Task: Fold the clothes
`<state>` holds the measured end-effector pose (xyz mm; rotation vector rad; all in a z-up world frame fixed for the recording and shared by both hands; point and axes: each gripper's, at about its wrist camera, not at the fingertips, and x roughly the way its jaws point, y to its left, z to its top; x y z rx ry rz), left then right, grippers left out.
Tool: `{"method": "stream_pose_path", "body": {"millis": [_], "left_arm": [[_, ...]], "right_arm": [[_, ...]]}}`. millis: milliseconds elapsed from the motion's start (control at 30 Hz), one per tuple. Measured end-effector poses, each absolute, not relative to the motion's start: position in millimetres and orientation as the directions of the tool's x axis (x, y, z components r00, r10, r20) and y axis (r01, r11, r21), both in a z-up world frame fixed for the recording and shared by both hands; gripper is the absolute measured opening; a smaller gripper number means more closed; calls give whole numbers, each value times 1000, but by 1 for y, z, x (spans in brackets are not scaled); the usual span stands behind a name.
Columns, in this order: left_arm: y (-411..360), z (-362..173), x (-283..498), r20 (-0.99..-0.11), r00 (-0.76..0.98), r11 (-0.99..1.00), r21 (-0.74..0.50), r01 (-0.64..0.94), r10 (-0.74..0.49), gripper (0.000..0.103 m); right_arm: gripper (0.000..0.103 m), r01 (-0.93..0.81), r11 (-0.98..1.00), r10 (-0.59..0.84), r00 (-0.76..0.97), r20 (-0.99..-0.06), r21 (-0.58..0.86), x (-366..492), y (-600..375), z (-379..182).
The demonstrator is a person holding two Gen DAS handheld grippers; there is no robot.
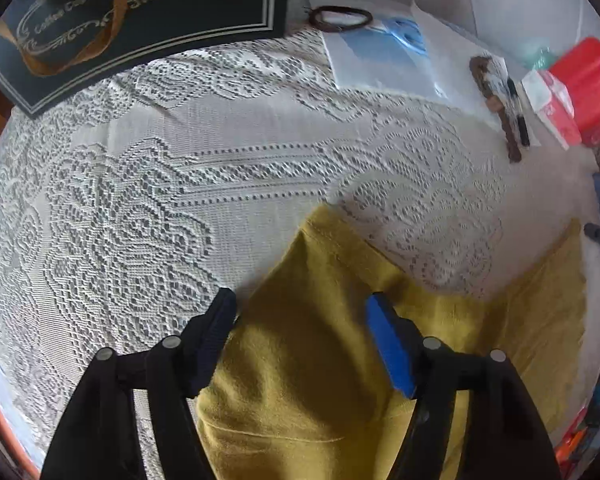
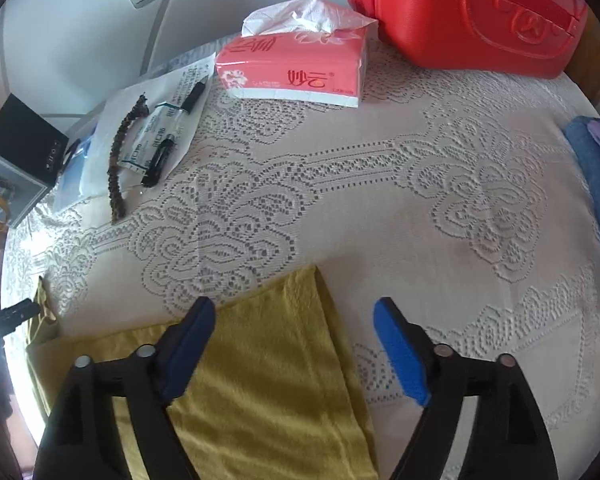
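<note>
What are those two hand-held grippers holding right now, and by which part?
Nothing. The left hand-held gripper and the right hand-held gripper both stand open above the yellow garment, which lies on the lace cloth; no pad presses it.

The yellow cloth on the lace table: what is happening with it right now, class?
A person works two handheld grippers over a yellow garment spread on a lace tablecloth. The left gripper hovers open above one sleeve-like end; the right gripper stands open over the other end. Neither holds the fabric. A tissue pack and red case sit behind.
</note>
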<state>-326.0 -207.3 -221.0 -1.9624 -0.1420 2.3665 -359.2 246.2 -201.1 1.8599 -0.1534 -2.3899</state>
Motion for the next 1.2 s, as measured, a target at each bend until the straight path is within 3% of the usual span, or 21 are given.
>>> {"method": "stream_pose_path", "body": {"millis": [100,133,200,233,267,433,500,533,567,600,633,667,700,733,800,833,967,1200], "left_arm": [[-186,-221,-317,-983,-168,-997,-65,-47,72,10],[-183,-220,-316,-984,-172,-998,-47,-44,54,9],[-178,-218,-315,-978,-209,-999,3,-33,4,8],[-178,-214,-315,-973,-232,-1000,18,-17,-13,8],[-181,-208,-314,-964,-265,-1000,30,7,-31,8],[-214,-176,-322,-898,-426,-983,38,178,-112,7],[-225,-177,-340,-896,-437,-978,-13,210,-82,8],[-229,-181,-345,-903,-426,-974,-48,220,-52,8],[-238,-180,-347,-915,-403,-971,-63,232,-37,8],[-240,-175,-345,-915,-403,-972,-69,226,-29,10],[-242,-171,-343,-915,-404,-973,-75,220,-21,17],[-245,-166,-341,-915,-404,-974,-80,214,-13,22],[-247,-161,-338,-915,-404,-974,-86,208,-5,42],[-250,-156,-335,-915,-405,-975,-91,201,2,68],[-250,-147,-308,-916,-400,-980,-93,175,16,82],[-251,-142,-295,-918,-396,-982,-94,162,22,82],[-257,-133,-225,-938,-347,-984,-79,161,18,82],[-255,-149,-80,-941,-337,-979,-98,181,32,82]], "right_arm": [[89,78,-992,-110,-223,-969,95,-362,233,-218],[88,108,-993,-77,-222,-972,54,-361,227,-221],[65,162,-987,-30,-233,-972,-9,-357,216,-221],[25,182,-983,-34,-240,-970,-10,-354,212,-217],[9,201,-980,-39,-246,-968,-11,-352,208,-213],[9,148,-988,-24,-376,-926,-34,-354,226,-185],[10,95,-994,10,-410,-912,-53,-362,239,-183],[13,61,-997,16,-415,-910,-45,-367,246,-185],[26,31,-999,23,-414,-910,-39,-371,252,-189],[33,-2,-999,47,-414,-909,-51,-374,257,-191],[40,-26,-998,56,-415,-908,-49,-373,263,-190],[41,-45,-998,54,-416,-908,-39,-371,268,-187],[41,-53,-999,32,-420,-907,-10,-365,274,-183],[42,-49,-999,3,-421,-907,19,-355,279,-179],[46,-34,-997,-43,-421,-906,63,-332,288,-170],[51,-28,-997,-53,-414,-909,71,-318,290,-166],[52,-27,-992,-102,-360,-927,119,-247,303,-166],[43,-96,-984,-119,-281,-952,151,-118,326,-182]]}}
